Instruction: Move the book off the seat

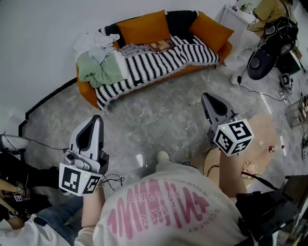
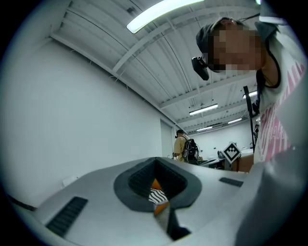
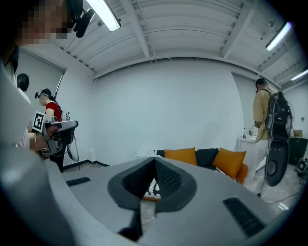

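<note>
The book [image 1: 161,46] lies on the black-and-white striped blanket [image 1: 159,60] of the orange sofa [image 1: 144,29], near the backrest and well beyond both grippers. My left gripper [image 1: 98,118] is over the grey floor at lower left, jaws together and empty. On the right, my right gripper [image 1: 206,96] also points toward the sofa, shut and empty. In the left gripper view the closed jaws [image 2: 155,161] fill the lower frame, with a sliver of sofa [image 2: 156,194] showing through them. The right gripper view shows its closed jaws [image 3: 155,161] and the sofa's orange cushions [image 3: 180,155] behind.
A heap of pale clothes [image 1: 98,60] covers the sofa's left end. At the back right are a white side table [image 1: 236,14], a person with a backpack [image 3: 267,115] and black equipment [image 1: 262,60] with cables on the floor. Another person [image 3: 48,120] stands at the left.
</note>
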The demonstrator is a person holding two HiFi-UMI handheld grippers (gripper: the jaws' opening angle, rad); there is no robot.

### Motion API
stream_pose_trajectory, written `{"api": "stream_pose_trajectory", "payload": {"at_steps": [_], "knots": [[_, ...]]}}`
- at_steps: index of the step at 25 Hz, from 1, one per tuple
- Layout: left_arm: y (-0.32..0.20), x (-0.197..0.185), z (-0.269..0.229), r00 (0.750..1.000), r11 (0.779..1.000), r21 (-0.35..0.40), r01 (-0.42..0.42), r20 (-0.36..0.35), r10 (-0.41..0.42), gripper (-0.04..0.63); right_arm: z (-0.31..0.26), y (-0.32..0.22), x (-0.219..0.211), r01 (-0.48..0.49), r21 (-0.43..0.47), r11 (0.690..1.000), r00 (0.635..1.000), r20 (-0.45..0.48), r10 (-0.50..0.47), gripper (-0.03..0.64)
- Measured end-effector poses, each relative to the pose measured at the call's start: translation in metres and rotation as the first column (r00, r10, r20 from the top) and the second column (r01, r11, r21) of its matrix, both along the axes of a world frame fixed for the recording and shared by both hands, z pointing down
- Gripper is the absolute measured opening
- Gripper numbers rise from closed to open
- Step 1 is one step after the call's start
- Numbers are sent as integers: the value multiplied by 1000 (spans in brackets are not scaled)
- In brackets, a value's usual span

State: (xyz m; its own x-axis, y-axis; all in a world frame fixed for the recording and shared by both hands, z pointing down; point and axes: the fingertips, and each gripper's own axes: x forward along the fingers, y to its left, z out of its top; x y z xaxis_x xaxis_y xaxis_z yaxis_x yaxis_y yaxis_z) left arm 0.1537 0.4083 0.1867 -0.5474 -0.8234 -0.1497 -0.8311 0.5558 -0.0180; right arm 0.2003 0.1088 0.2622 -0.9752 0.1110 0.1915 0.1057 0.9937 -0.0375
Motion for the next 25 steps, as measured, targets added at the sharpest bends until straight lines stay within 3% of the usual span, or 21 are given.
{"api": "stream_pose_trajectory", "payload": {"at_steps": [4, 8, 17, 25], "knots": [[-30, -35, 8, 999, 1000, -15, 11, -31, -11, 8, -2, -34, -39, 12, -27, 1000, 1000, 3, -12, 6], [-47, -48, 17, 999, 999, -14, 37, -16, -37, 8, 4, -56, -61, 35, -47, 998, 999, 25, -33, 6], [-85, -50, 31, 998, 998, -24, 57, 20, -57, 8, 21, -91, -73, 66, -57, 996, 996, 60, -63, 6], [-99, -80, 28, 997, 996, -33, 78, -23, -78, 8, 26, -106, -92, 81, -91, 993, 996, 33, -78, 6]]}}
